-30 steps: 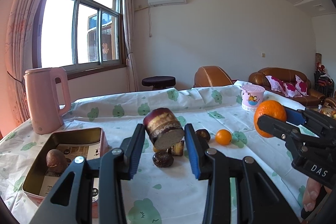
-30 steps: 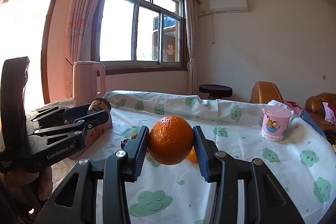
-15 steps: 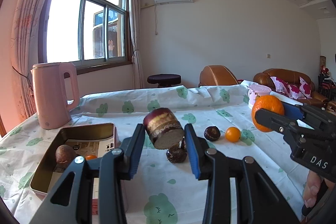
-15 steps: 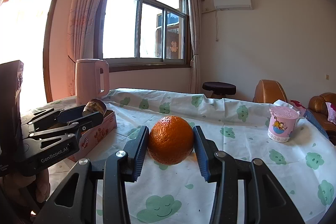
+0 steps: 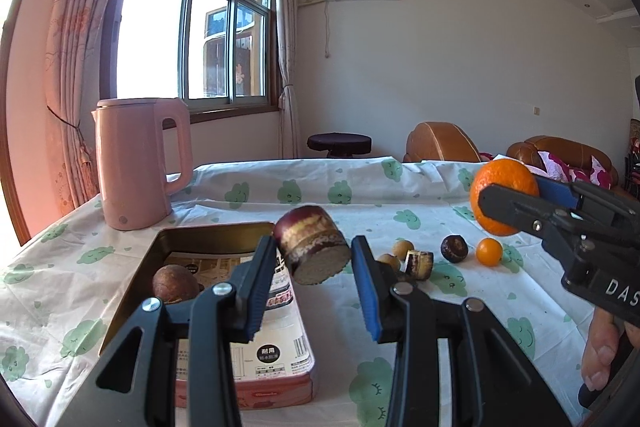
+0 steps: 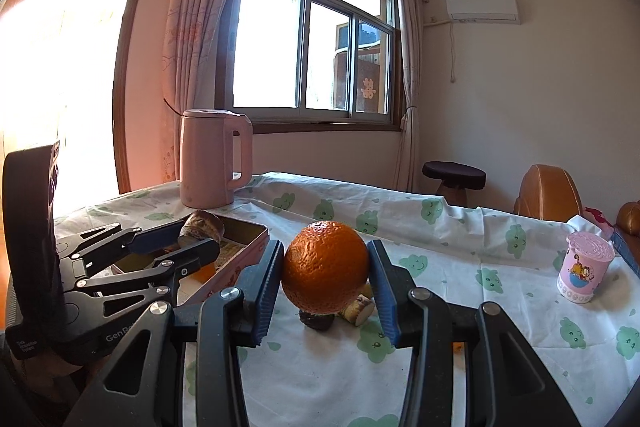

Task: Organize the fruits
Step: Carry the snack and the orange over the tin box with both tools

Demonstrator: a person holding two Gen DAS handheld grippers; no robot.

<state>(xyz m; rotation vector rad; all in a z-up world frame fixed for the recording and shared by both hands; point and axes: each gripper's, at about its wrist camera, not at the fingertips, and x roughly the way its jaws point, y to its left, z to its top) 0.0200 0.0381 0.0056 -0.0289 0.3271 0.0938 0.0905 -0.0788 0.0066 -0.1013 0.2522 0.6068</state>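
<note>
My left gripper [image 5: 314, 265] is shut on a short purple sugarcane piece [image 5: 312, 245], held above the near right edge of the open metal tin [image 5: 200, 239]; it also shows in the right wrist view [image 6: 200, 227]. A brown round fruit [image 5: 174, 285] lies in the tin. My right gripper [image 6: 326, 281] is shut on a large orange [image 6: 325, 271], held above the table; the orange also shows at the right of the left wrist view [image 5: 502, 195]. Loose on the cloth are a small orange [image 5: 489, 251], a dark fruit [image 5: 454, 248] and a small cane piece [image 5: 419, 264].
A pink kettle [image 5: 138, 163] stands at the table's far left behind the tin. A pink cup [image 6: 584, 273] stands at the right. The table has a white cloth with green clouds [image 6: 460, 227]. Sofas and a stool stand beyond it.
My left gripper has moved left with the sugarcane, so the tin now sits below it. The right gripper with the orange has followed to the left.
</note>
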